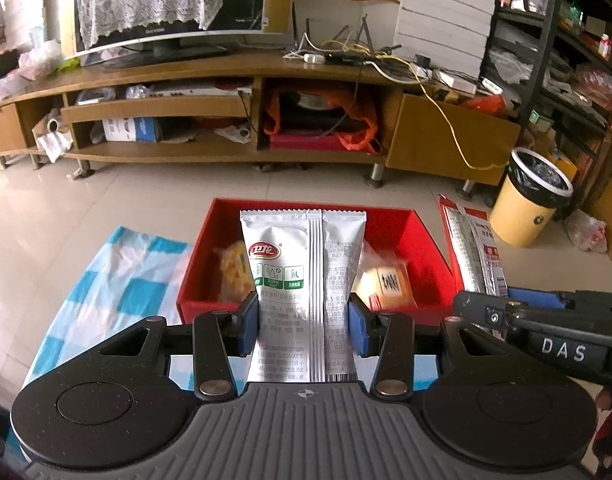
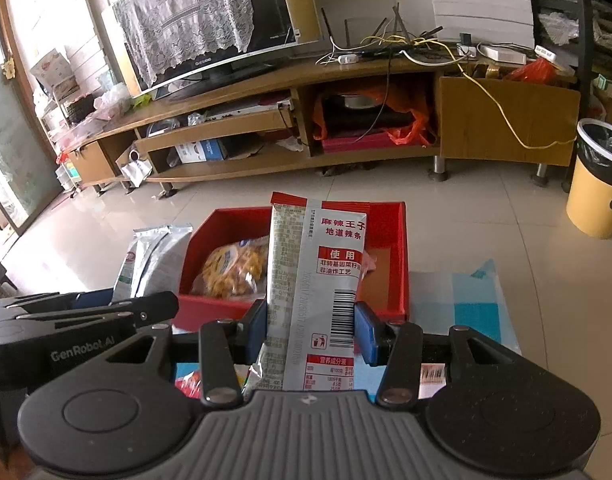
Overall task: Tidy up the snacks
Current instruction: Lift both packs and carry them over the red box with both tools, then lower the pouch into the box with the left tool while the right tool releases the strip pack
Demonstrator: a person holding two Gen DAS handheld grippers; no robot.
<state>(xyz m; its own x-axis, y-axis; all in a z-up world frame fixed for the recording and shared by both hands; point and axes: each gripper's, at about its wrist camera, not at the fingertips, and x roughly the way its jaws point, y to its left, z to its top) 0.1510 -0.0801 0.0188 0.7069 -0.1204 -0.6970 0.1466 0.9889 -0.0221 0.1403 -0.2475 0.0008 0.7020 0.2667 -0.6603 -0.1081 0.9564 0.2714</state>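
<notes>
While a red box (image 1: 390, 224) sits on checked cloth (image 1: 118, 276), tiled floor (image 1: 146, 184) spreads beyond.

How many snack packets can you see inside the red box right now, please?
2: a yellow snack bag at the left of the red box and an orange-yellow packet at its right; the held packets may hide more.

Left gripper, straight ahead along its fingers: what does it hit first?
Probably the red box. The left gripper, shut on the white snack pouch, points down at its near wall and open inside, where a yellow snack bag lies. Depth is unclear; the pouch's tip would arrive first.
</notes>
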